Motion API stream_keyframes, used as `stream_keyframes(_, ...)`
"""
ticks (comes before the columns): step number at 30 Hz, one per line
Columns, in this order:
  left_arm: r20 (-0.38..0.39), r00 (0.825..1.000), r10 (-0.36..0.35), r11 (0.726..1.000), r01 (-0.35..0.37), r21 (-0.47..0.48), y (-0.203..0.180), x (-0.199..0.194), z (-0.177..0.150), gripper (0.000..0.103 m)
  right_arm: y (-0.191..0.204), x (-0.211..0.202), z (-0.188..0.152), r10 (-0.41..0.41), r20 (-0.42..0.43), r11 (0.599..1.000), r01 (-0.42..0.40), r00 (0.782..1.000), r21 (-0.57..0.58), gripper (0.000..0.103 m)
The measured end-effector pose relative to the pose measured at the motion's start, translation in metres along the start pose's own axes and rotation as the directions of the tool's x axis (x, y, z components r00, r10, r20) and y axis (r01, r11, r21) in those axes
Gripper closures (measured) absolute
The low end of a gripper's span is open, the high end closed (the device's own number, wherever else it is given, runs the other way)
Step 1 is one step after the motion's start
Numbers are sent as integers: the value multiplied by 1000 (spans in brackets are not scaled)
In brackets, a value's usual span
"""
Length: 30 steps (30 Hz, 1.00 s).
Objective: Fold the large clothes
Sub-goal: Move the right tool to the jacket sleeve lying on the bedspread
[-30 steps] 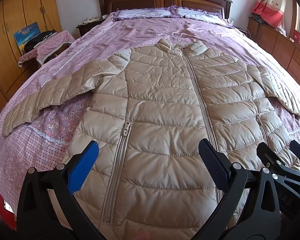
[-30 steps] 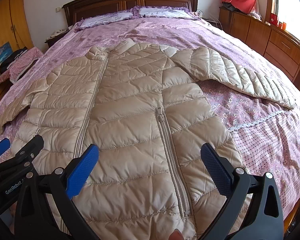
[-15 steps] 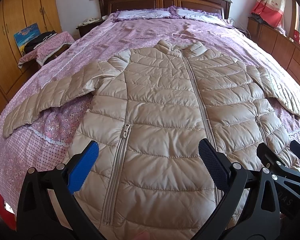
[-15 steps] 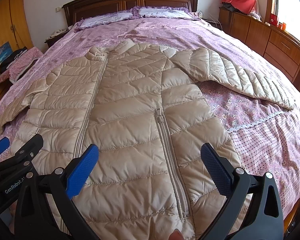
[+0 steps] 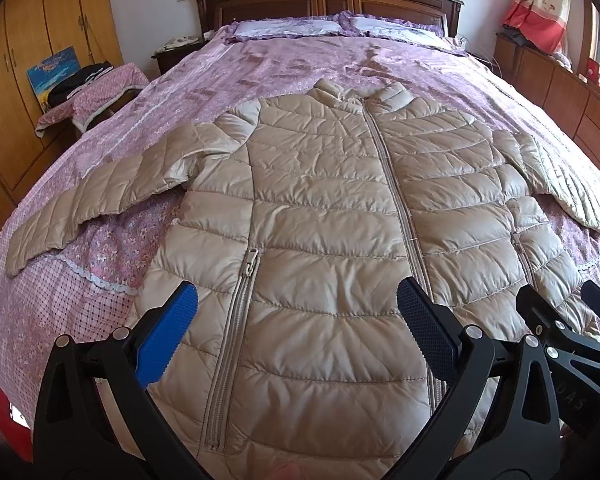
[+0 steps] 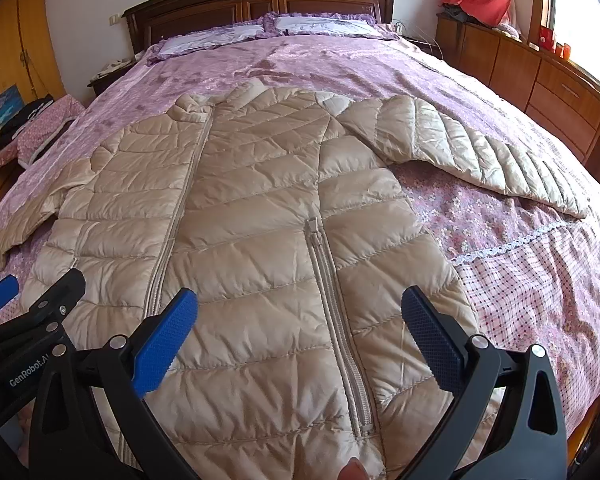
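Left gripper (image 5: 296,320): spread wide, empty, over the hem.
Right gripper (image 6: 300,320): spread wide, empty, beside it.
Jacket (image 5: 340,208): one, flat, zipped, front up on the bed (image 5: 300,64).
Risk: slick puffy quilting may slide from a shallow pinch; trapped air could spring a fold open.
Sleeves: two, splayed outward.
Pocket zips: two.
Pillows: two.

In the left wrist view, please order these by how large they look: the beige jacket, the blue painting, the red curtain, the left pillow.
1. beige jacket, by far the largest.
2. red curtain.
3. left pillow and blue painting look alike; distance and fisheye distortion make ranking unsure.
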State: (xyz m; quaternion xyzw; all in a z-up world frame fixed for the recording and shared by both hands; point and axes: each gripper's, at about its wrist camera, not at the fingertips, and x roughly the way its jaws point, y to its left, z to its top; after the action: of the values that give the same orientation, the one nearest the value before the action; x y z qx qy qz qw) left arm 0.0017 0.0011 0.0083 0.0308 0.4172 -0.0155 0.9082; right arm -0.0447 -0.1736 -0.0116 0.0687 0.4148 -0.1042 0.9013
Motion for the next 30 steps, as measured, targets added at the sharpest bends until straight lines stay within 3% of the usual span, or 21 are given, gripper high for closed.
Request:
stream_keyframes(13, -18, 999, -33, 999, 34, 17, -12, 5, 15, 4, -41, 1, 13, -26, 19, 998, 25, 999, 55, 5)
stream_keyframes(20, -33, 998, -52, 997, 53, 47, -27, 12, 24, 4, -99, 5, 32, -109, 47, 990, 104, 993, 99, 5)
stream_keyframes(30, -84, 994, -73, 995, 78, 59, -45, 28, 26, 4, -207, 41, 50, -243, -21, 941, 241, 970, 237, 5)
